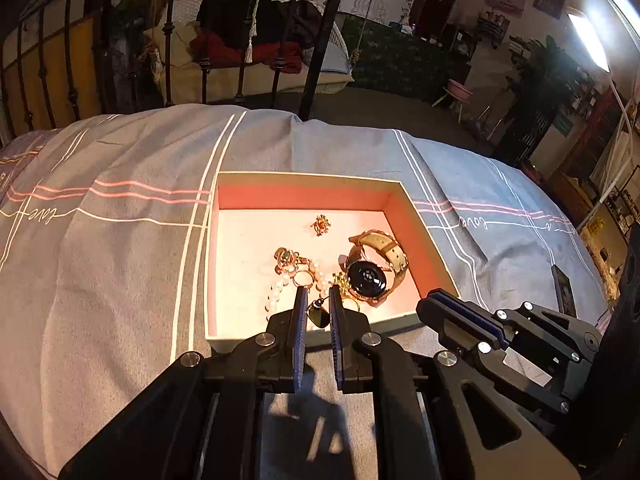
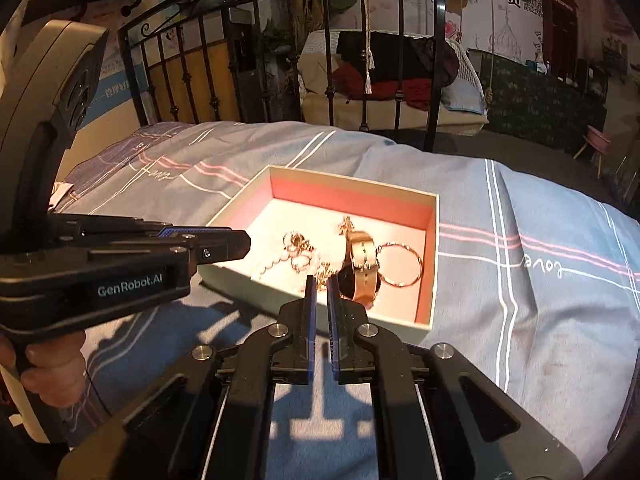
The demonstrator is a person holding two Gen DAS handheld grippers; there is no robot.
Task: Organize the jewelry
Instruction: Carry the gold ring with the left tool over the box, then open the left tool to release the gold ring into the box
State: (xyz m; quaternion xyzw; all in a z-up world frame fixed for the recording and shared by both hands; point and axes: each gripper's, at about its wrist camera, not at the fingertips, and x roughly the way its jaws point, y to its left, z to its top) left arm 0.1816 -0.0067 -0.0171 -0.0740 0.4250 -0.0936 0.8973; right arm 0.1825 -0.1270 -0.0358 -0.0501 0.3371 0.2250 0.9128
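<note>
- Your left gripper [image 1: 319, 300] hovers at the near edge of the box [image 1: 304, 178], fingers narrowly apart around a dark pendant [image 1: 319, 315]; whether they pinch it, I cannot tell
- Your right gripper [image 2: 321, 289] has its fingers slightly apart, holding nothing
- The watch [image 1: 368, 276] lies inside the box, near right, beside the pearls [image 1: 276, 292]

Box [image 1: 308, 178]: cream outer walls and rim, red inner walls, pale pink floor. Watch [image 1: 366, 276]: black dial, tan strap, rose-gold case. Pearls [image 1: 276, 294]: white. Rings [image 1: 302, 278]: gold. Brooch [image 1: 321, 225]: gold. Bangle [image 2: 402, 264]: rose-gold. Pendant [image 1: 318, 314] between the left gripper [image 1: 318, 308] fingers: dark, near black. Bedcover [image 1: 120, 260]: grey-blue, crossed by paired white lines and pink stripes, with white cursive "love" lettering. Both grippers: black bodies, blue ribbed pads [image 1: 299, 344], silver screw heads. Right gripper [image 2: 321, 292]: same colours. The left gripper's side shows white "GenRobot.AI" lettering. Bed rail [image 1: 320, 40]: black.
</note>
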